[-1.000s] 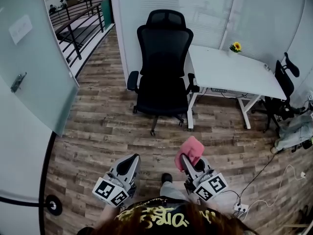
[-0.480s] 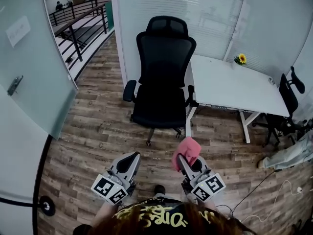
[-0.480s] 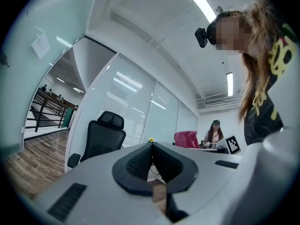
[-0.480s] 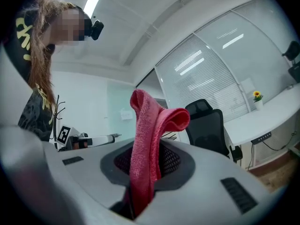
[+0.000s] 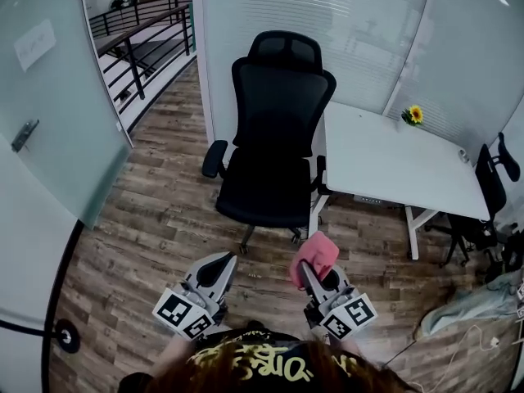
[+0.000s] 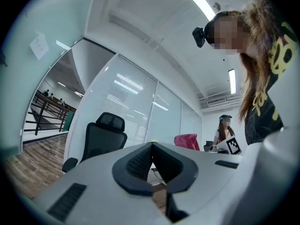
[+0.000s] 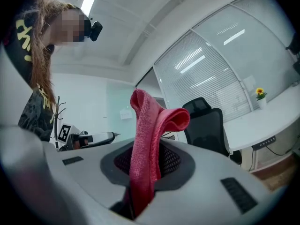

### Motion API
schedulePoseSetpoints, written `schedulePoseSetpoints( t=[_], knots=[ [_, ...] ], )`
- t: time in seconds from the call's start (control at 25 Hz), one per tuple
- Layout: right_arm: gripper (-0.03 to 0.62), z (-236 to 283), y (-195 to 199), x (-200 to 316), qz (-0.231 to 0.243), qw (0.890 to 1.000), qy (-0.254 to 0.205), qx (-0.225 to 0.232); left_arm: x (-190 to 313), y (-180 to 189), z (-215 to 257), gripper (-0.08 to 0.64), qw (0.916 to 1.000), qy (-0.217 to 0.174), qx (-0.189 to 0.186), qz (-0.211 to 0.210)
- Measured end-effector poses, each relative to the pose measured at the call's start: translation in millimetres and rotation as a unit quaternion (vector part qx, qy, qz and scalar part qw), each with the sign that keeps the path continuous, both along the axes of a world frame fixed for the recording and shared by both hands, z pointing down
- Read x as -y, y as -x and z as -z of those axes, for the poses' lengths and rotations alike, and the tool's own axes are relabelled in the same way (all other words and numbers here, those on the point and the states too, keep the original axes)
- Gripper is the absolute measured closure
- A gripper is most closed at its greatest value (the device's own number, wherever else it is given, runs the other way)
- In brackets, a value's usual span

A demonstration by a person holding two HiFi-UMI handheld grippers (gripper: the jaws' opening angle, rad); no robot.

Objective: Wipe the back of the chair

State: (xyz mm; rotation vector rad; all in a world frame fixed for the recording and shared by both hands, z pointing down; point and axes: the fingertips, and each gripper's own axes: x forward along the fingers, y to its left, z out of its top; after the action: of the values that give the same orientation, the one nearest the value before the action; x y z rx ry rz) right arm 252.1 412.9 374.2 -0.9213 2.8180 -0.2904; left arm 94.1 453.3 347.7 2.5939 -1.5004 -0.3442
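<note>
Two hand-held grippers are low in the head view, both well apart from the chair.

1. Left hand-held gripper: jaws pressed together with nothing between them, tips pointing toward the chair.
2. Right hand-held gripper: jaws clamped on a pink cloth. The cloth stands up out of the jaws and folds over at its top.
3. Chair: black, with headrest, two armrests and a wheeled base. It stands on the wood floor with its seat facing the person. Its backrest is on the far side, toward the white slatted partition. The cloth does not touch it.
4. Counter: white, just beside the chair on the view's right. A small yellow flower sits at its far corner.
5. Second black chair: at the counter's far end, by the view's right edge.
6. Frosted glass door: at the view's left, with a dark railing beyond it.
7. Second person: small and distant in the left gripper view.
</note>
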Motion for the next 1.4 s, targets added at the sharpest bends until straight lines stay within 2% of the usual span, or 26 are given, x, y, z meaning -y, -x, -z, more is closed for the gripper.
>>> schedulePoseSetpoints(
  t=[0.4, 0.72, 0.96, 1.4],
  knots=[
    [0.523, -3.2, 15.2, 23.5, 0.011, 1.000, 0.005, 0.007, 18.0, 15.4, -14.9, 0.569, 0.9997, 0.023, 0.000, 0.013],
    [0.523, 3.9, 14.8, 28.6, 0.012, 1.000, -0.001, 0.004, 31.0, 1.3, -3.6, 0.569, 0.9999, 0.007, 0.005, -0.010],
    [0.523, -4.0, 18.0, 27.5, 0.020, 1.000, 0.011, 0.008, 28.5, 8.6, -12.0, 0.569, 0.9997, 0.022, 0.006, 0.002],
    [0.523, -7.7, 15.9, 28.1, 0.039, 0.999, 0.017, 0.001, 24.1, -0.6, -14.0, 0.569, 0.9996, 0.025, -0.007, 0.011]
  ],
)
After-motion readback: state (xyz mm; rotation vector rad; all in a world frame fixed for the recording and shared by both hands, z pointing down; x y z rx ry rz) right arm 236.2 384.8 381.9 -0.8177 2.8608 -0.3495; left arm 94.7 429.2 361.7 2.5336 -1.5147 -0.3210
